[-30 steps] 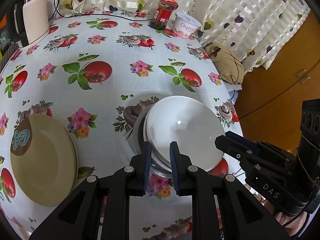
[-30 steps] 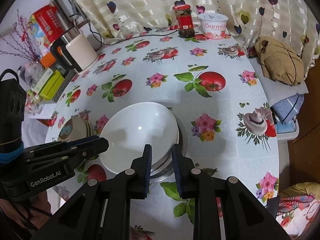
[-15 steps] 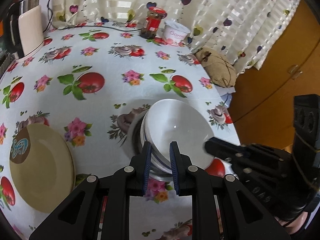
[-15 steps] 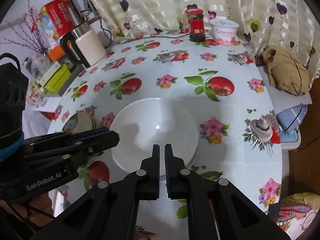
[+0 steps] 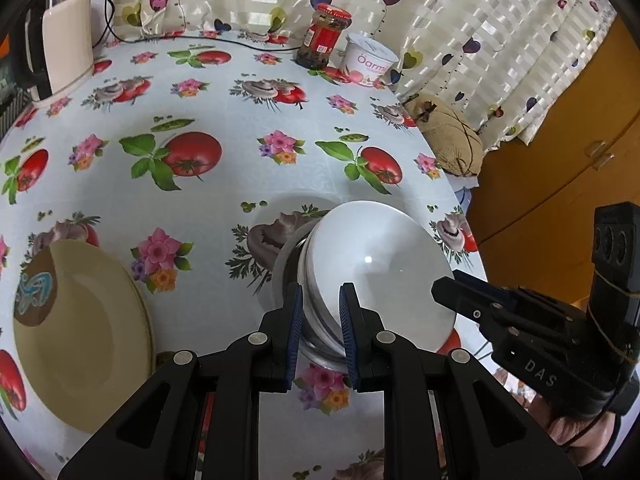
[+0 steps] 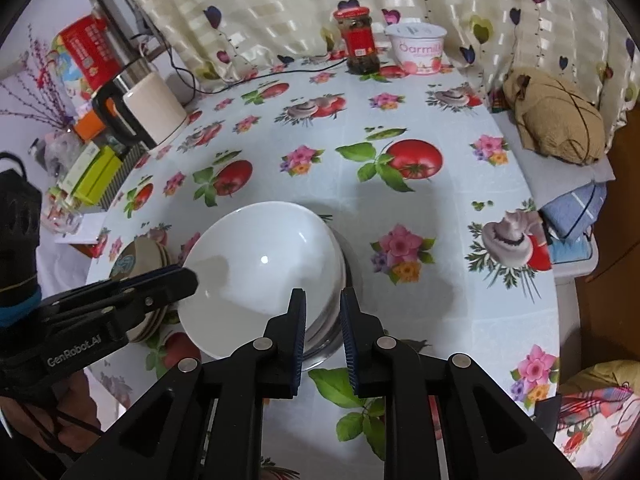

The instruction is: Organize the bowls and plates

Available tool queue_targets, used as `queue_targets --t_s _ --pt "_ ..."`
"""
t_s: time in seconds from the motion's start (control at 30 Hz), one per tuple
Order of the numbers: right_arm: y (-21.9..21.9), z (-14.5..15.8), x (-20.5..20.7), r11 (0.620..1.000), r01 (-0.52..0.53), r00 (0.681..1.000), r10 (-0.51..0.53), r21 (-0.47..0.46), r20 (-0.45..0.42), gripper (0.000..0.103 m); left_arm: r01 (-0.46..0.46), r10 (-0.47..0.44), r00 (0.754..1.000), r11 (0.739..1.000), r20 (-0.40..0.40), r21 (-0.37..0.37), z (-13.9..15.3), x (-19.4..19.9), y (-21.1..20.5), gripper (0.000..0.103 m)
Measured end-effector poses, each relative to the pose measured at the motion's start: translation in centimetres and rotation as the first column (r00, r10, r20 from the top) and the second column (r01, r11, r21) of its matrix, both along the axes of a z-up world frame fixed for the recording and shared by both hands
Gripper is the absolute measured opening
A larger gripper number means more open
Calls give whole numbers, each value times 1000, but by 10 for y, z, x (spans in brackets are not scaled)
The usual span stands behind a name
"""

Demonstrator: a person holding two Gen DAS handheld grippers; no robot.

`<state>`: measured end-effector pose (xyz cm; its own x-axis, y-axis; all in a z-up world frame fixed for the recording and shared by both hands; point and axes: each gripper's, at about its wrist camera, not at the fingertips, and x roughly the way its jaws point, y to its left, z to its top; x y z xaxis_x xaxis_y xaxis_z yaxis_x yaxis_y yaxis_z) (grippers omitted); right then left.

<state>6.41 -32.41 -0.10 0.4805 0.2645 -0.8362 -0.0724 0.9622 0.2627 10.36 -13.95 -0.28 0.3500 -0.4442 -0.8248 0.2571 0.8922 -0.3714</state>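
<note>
Both of your grippers sit at the near rim of the bowl stack (image 5: 376, 268), which rests on the tabletop (image 5: 240, 184) close to its near edge, with the plates (image 5: 80, 332) stacked well off to its left. Your left gripper (image 5: 319, 320) has its jaws narrowly parted around the left side of the stack, the rims running between the pads; whether the pads actually press on them is hard to tell. Your right gripper (image 6: 323, 320) has just been opening again after closing right down, and its jaws now stand slightly apart over the right rim of the white bowl (image 6: 264, 272), with the steel bowl (image 6: 320, 332) underneath showing between them; it does not look clamped on anything. The main risk I see is the tilt: the white bowls lean on the steel one, so a lift from one side could slide them off or tip the whole stack. A thin glazed rim could also slip out of a loose pinch, and the stack is near enough to the table edge that a shove from either gripper could push it over. Catching two rims at once would drag an extra bowl along.
</note>
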Motion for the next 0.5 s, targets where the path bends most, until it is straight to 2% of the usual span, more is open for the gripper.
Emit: queue_targets --t_s 0.37,0.5 --pt "5 5 -3 1000 -20 998 21 -21 60 15 10 -11 999 1000 53 19 -2 -4 -3 20" --pt "3 2 -2 1000 -19 999 20 -20 42 16 15 -16 998 1000 61 19 0 -3 -3 20"
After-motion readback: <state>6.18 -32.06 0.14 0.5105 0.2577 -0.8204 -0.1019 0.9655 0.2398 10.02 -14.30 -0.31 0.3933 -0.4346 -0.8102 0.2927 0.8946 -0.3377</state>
